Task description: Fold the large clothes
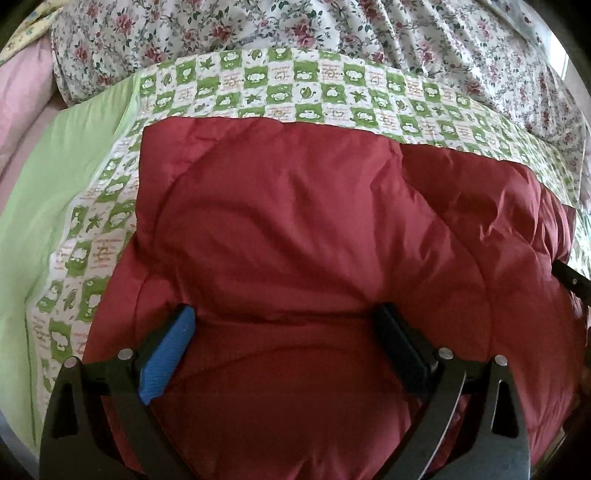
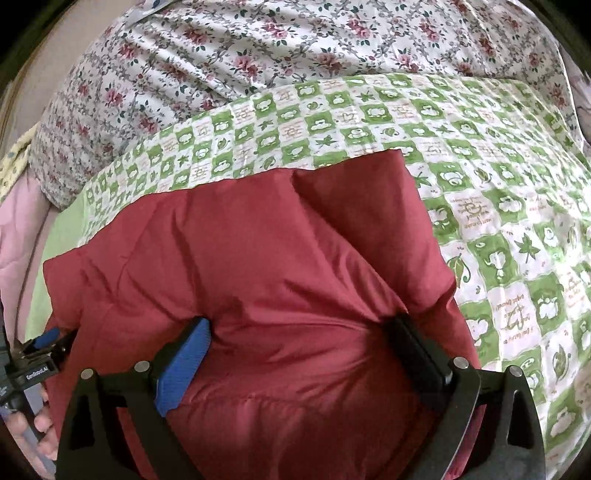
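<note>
Puffy red garment [image 1: 295, 229] spread on a bed, over a green-and-white checked sheet [image 1: 295, 85], with a rose-print quilt [image 1: 369, 26] bunched beyond. Left gripper [image 1: 286, 319] low over the near edge, jaws wide apart, blue pad [image 1: 168, 354] and black pad [image 1: 402, 343] pressing into the padding on either side of a bulge. Right gripper [image 2: 303, 332] likewise, jaws spread, straddling a bulge of red fabric at the garment's right portion. Pink bedding [image 1: 22, 99] at far left.
</note>
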Demonstrator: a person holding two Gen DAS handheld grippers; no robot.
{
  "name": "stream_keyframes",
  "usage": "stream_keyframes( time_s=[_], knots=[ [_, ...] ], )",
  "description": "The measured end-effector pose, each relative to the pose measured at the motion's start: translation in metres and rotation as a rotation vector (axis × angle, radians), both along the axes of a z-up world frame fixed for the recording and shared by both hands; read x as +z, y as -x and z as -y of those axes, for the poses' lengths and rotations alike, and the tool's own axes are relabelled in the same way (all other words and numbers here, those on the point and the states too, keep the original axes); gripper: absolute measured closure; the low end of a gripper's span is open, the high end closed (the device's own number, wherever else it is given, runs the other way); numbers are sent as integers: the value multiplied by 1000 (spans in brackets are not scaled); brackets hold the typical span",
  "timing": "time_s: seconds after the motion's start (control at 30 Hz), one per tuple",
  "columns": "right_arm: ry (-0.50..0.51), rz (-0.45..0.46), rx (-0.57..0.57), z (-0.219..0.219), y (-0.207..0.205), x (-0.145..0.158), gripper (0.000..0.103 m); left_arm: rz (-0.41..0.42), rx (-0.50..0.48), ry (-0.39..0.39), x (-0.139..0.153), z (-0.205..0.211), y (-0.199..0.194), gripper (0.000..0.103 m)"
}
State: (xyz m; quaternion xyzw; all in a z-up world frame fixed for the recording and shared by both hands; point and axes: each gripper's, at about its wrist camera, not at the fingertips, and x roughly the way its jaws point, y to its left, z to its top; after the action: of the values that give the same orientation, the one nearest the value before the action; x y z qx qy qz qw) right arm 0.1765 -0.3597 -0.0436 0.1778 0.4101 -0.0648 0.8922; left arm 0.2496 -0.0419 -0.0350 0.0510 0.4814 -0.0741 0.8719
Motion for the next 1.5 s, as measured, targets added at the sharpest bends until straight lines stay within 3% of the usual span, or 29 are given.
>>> stream_keyframes(
  time_s=[0.33,0.5,0.63,0.77,0.93,1.03,1.17,1.27,1.5],
  knots=[
    [-28,4,-22,4,3,-1,5,-5,1,29,6,-4,4,3],
    [-33,5,-25,4,3,-1,5,71,-34,54,33,-14,50,4],
    [-26,16,-29,4,7,2,6,86,-76,109,46,-29,91,4],
    [2,67,-49,-4,35,23,6,82,-88,130,51,-40,118,4],
    [50,138,26,-32,95,49,6,70,-102,147,51,-41,138,4],
    [96,109,103,-53,124,46,5,68,-117,144,48,-39,146,4],
    [144,-24,143,-67,137,16,5,29,-112,113,30,-34,142,4],
    [82,-36,128,-60,147,-1,5,13,-121,103,18,-33,141,3],
    [110,-54,132,-63,148,-9,3,12,-155,84,4,-36,136,0]
  ],
)
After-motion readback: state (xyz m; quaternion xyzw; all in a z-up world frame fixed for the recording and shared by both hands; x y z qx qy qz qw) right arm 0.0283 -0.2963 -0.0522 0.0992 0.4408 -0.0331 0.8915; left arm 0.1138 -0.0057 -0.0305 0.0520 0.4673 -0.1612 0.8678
